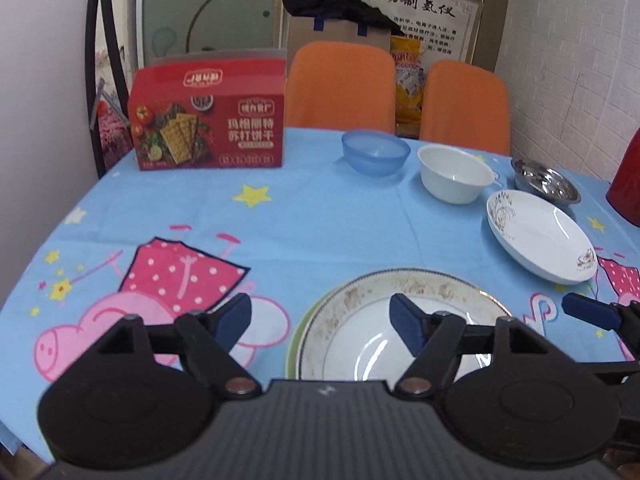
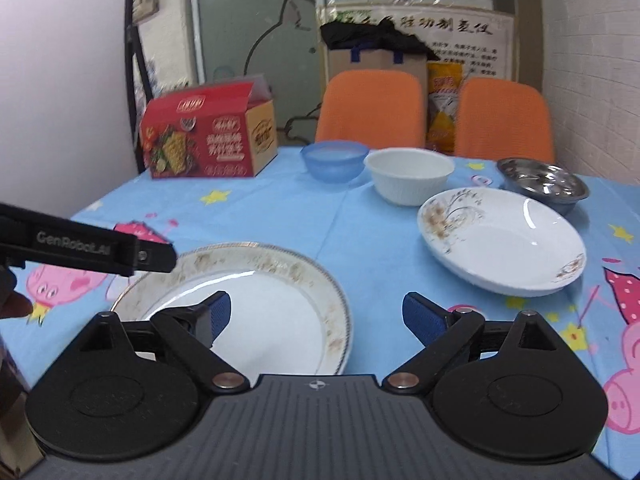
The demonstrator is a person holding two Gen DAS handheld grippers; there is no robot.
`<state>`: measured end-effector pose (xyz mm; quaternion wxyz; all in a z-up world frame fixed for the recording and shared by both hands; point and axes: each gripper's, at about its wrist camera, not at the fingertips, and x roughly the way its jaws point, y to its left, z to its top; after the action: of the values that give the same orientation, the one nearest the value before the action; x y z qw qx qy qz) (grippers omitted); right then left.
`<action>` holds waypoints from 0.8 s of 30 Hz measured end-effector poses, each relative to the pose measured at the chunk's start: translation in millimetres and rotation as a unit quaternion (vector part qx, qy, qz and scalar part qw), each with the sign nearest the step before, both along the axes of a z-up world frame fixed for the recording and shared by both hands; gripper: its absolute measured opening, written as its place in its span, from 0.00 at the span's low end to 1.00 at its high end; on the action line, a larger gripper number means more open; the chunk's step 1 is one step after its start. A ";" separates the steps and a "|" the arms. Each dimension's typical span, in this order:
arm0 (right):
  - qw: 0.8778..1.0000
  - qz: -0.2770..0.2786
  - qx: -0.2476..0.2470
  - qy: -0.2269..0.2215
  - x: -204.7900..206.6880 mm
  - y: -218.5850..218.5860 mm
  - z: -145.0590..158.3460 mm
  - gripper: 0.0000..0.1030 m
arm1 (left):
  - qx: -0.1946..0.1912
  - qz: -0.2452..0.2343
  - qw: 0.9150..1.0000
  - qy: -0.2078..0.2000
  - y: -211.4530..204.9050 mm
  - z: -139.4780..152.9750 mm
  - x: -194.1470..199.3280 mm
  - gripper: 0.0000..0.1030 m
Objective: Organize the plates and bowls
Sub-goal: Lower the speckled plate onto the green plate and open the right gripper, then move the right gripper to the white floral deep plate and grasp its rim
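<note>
A gold-rimmed white plate [image 1: 360, 312] [image 2: 256, 292] lies near the table's front edge, on top of a green-rimmed plate [image 1: 294, 344]. My left gripper [image 1: 320, 322] is open, hovering over its left rim. My right gripper [image 2: 316, 316] is open above its right rim. A white floral dish [image 1: 540, 236] [image 2: 504, 240] sits to the right. Behind stand a blue bowl [image 1: 376, 152] [image 2: 334, 160], a white bowl [image 1: 454, 174] [image 2: 408, 176] and a steel bowl [image 1: 546, 180] [image 2: 544, 180].
A red cracker box [image 1: 208, 120] [image 2: 208, 140] stands at the back left of the cartoon tablecloth [image 1: 280, 232]. Two orange chairs [image 1: 340, 88] are behind the table. A red jug [image 1: 628, 176] is at the right edge. The left gripper's body [image 2: 80, 248] shows in the right view.
</note>
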<state>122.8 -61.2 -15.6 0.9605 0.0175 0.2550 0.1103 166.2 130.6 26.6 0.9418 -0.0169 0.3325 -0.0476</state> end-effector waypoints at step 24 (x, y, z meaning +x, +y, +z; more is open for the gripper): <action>0.982 -0.144 0.092 0.076 19.7 -142.8 -4.8 1.00 | 0.040 -0.066 0.997 0.022 -101.3 -2.8 50.4 0.91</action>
<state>142.4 -204.0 -20.4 0.9386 0.1504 0.3105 -0.0075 216.5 29.2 23.8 0.9291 0.0417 0.3548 -0.0955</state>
